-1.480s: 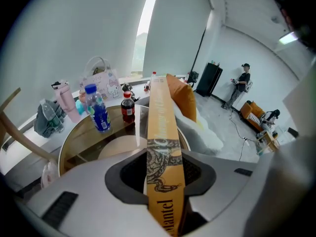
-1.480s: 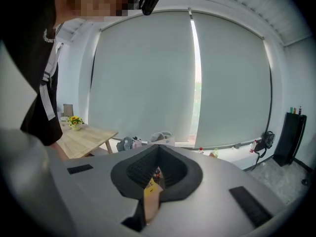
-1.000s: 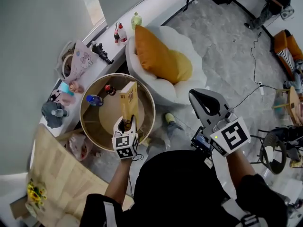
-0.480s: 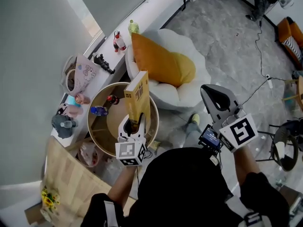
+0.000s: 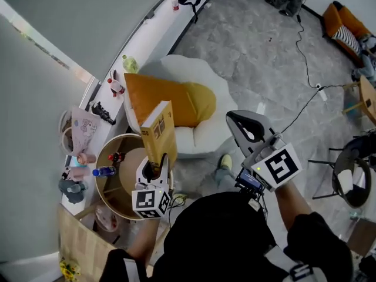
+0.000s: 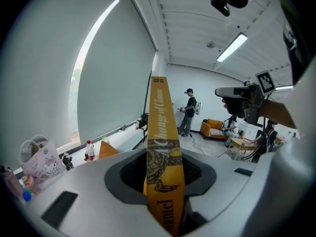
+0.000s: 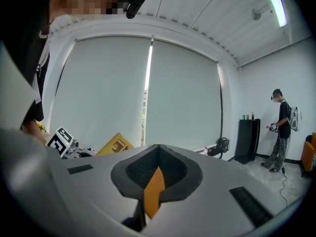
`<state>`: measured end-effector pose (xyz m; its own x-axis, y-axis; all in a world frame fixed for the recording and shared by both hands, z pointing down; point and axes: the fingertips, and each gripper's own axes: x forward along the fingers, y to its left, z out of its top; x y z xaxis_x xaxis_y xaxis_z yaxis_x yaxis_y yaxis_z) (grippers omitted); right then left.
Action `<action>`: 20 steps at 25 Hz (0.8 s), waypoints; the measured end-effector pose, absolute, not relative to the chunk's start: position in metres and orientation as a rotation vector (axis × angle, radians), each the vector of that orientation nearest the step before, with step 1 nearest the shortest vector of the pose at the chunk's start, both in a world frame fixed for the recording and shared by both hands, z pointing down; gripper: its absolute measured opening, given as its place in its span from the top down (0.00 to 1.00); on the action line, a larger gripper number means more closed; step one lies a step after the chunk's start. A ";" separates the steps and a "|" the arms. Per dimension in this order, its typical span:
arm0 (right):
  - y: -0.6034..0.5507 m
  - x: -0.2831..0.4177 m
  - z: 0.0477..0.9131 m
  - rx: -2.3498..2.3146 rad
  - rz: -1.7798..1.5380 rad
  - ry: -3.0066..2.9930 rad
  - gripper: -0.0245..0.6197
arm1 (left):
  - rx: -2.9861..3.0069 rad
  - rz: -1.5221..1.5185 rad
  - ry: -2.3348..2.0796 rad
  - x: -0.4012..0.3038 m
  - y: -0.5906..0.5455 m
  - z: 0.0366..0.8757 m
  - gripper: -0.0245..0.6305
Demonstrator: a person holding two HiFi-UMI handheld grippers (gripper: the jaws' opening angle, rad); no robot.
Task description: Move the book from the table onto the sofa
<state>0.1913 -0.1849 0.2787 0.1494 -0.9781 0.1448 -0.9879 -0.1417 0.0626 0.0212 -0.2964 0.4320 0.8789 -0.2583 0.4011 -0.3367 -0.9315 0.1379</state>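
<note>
The yellow book point(image 5: 159, 135) stands upright in my left gripper point(image 5: 155, 161), whose jaws are shut on its lower end. It hangs over the right rim of the round wooden table point(image 5: 103, 158), just in front of the white sofa point(image 5: 207, 131) with its orange cushion point(image 5: 167, 97). In the left gripper view the book's spine point(image 6: 162, 147) rises straight up between the jaws. My right gripper point(image 5: 237, 121) floats to the right of the sofa, jaws together and holding nothing. In the right gripper view the book point(image 7: 115, 145) shows at the lower left.
Small bottles and toys point(image 5: 104, 170) stand on the table. A window ledge point(image 5: 144, 40) carries bottles, a bag and toys. A cable point(image 5: 305, 63) crosses the floor, a dark chair point(image 5: 346, 181) stands at right, and a wooden board point(image 5: 82, 248) lies at lower left.
My left gripper has carried the book up and off the middle of the table, to its rim beside the sofa. The right gripper has swung along with it, still shut.
</note>
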 end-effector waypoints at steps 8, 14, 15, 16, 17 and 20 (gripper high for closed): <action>-0.123 0.304 0.293 2.349 0.193 -1.965 0.95 | 2.882 0.601 -0.420 0.139 -0.242 0.410 0.74; -0.112 0.322 0.301 2.397 0.209 -1.947 0.95 | 2.890 0.566 -0.372 0.166 -0.235 0.413 0.74; -0.111 0.317 0.306 2.389 0.223 -1.943 0.95 | 2.892 0.563 -0.360 0.164 -0.236 0.415 0.74; -0.110 0.315 0.309 2.389 0.237 -1.937 0.95 | 2.892 0.563 -0.347 0.164 -0.236 0.415 0.74; -0.106 0.317 0.309 2.398 0.246 -1.931 0.95 | 2.890 0.566 -0.336 0.167 -0.234 0.413 0.74; -0.092 0.354 0.300 2.438 0.235 -1.925 0.95 | 2.887 0.595 -0.327 0.203 -0.220 0.403 0.74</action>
